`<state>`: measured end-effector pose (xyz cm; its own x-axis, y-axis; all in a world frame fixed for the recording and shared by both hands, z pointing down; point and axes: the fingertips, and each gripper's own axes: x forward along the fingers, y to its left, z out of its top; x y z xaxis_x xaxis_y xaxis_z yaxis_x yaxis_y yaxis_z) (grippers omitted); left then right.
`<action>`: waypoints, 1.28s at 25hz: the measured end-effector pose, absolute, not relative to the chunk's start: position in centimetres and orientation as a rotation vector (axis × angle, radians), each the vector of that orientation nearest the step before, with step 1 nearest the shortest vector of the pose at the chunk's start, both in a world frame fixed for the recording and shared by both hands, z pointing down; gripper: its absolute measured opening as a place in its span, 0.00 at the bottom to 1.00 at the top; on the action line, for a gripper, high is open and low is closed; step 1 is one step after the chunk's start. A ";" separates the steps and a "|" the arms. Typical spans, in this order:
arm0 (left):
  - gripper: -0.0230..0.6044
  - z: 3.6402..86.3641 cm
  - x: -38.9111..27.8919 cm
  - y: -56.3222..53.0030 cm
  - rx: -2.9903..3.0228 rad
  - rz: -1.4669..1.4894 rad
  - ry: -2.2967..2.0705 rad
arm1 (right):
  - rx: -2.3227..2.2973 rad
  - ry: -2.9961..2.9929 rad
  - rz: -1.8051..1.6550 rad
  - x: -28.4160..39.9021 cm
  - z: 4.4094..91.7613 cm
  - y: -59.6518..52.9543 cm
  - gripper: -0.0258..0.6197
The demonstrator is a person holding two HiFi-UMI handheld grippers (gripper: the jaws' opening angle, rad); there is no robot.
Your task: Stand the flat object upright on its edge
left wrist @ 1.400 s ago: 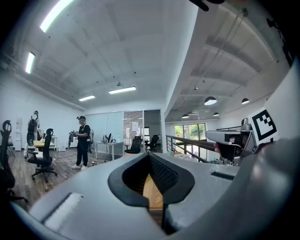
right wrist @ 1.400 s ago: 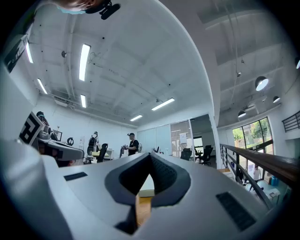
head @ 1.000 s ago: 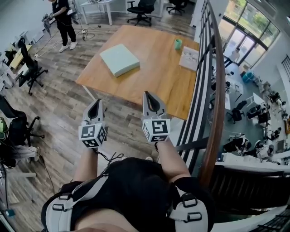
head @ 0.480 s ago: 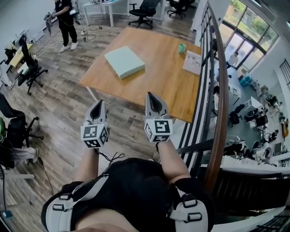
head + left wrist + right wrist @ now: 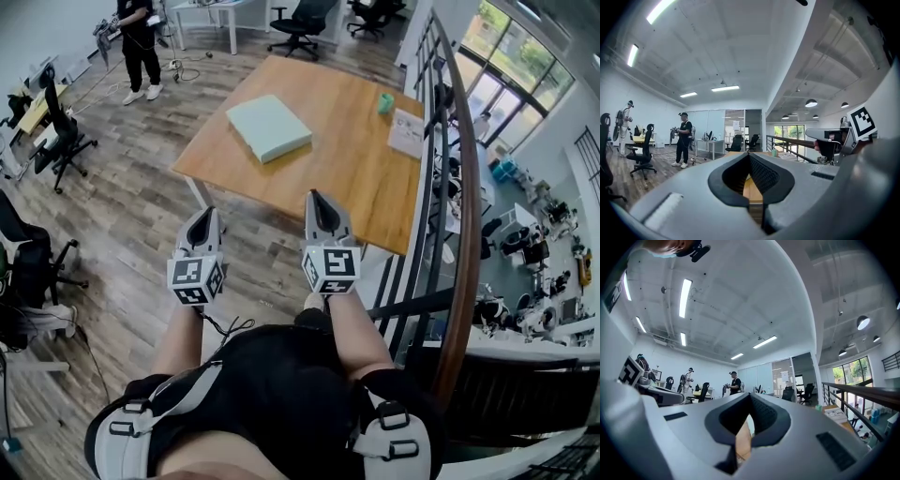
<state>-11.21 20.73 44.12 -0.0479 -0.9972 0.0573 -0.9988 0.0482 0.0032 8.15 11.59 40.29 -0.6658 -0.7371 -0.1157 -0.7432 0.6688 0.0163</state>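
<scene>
wearer's body (image 5: pixel 272 394): filling the bottom of the head view, dark top, grey harness straps (image 5: pixel 127 436) at both sides.
left gripper (image 5: pixel 203 215): hovering over bare floor, pointing level toward the table, jaws pressed together, nothing pinched; marker cube (image 5: pixel 195 279) sitting at its rear.
right gripper (image 5: pixel 316 196): hovering just beside the left one, tip overlapping the table's near edge in the head view, tilting slightly upward, jaws pressed together on nothing.
wood-plank floor (image 5: pixel 122 234): lying between the grippers and the table.
wooden table (image 5: pixel 337 173): standing ahead, well apart from both gripper tips.
pale green flat box (image 5: pixel 269 127): lying flat on its broad face on the left part of the tabletop, turned at an angle to the table edges, untouched, nothing on or against it.
green cup (image 5: pixel 385 103): standing upright near the far right corner, well apart from the box.
printed sheet (image 5: pixel 408 133): lying flat at the right edge, near the cup.
railing (image 5: pixel 457 187): running along the table's right side.
background: another person (image 5: pixel 138 37) standing far left, office chairs (image 5: pixel 300 17) standing beyond the table.
step in hand: judging as the approach phase, box not yet reached, uprighting not yet begun.
next move: calling for closing the gap to the table, spreading at least one pair of jaws, then getting under or pinching one long edge of the box and tipping it up while bracing the opposite side.
risk: likely sliding across the smooth tabletop or toppling back once released, box being thin on its edge.
</scene>
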 end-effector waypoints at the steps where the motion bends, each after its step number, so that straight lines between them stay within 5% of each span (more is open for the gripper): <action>1: 0.04 44.2 -11.5 20.5 2.135 0.062 -2.246 | -1.236 2.778 0.096 8.0 40.4 11.4 0.04; 32: 0.04 46.1 -17.0 -6.9 2.022 0.242 -2.283 | -1.140 2.877 -0.074 1.5 44.7 -17.9 0.04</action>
